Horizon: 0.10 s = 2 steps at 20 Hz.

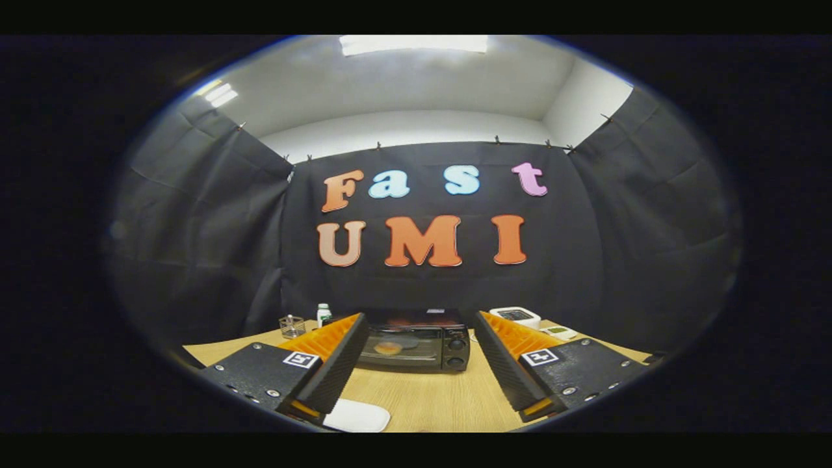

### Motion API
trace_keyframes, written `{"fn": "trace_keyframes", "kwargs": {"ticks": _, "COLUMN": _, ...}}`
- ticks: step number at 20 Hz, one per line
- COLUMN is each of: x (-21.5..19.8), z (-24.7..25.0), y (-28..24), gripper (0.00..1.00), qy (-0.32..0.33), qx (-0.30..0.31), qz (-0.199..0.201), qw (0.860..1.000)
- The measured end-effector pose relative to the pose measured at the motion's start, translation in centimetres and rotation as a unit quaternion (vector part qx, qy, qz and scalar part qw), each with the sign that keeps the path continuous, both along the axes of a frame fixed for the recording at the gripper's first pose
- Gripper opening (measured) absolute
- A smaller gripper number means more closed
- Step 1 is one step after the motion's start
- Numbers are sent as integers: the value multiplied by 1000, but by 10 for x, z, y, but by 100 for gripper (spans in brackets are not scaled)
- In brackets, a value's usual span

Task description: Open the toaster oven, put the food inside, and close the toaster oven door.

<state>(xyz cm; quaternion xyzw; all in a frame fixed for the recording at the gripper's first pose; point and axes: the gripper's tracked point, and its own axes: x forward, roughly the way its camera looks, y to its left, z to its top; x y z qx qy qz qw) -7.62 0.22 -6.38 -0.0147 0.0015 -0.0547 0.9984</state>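
Beyond the spread, empty claw (416,338), black toaster oven (416,339), door closed, food (388,348) inside

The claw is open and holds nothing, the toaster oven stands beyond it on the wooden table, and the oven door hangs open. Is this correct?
Not quite. In the gripper view the toaster oven has its door closed, with the food visible through the glass. The rest holds: the claw is open and holds nothing, and the oven stands beyond it on the wooden table.
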Motion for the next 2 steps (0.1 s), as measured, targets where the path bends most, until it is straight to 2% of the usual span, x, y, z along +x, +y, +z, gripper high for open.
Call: {"fn": "trace_keyframes", "kwargs": {"ticks": 2, "x": 1, "z": 0, "y": -4, "gripper": 97, "qy": 0, "qx": -2, "qz": -7, "qw": 1000}}
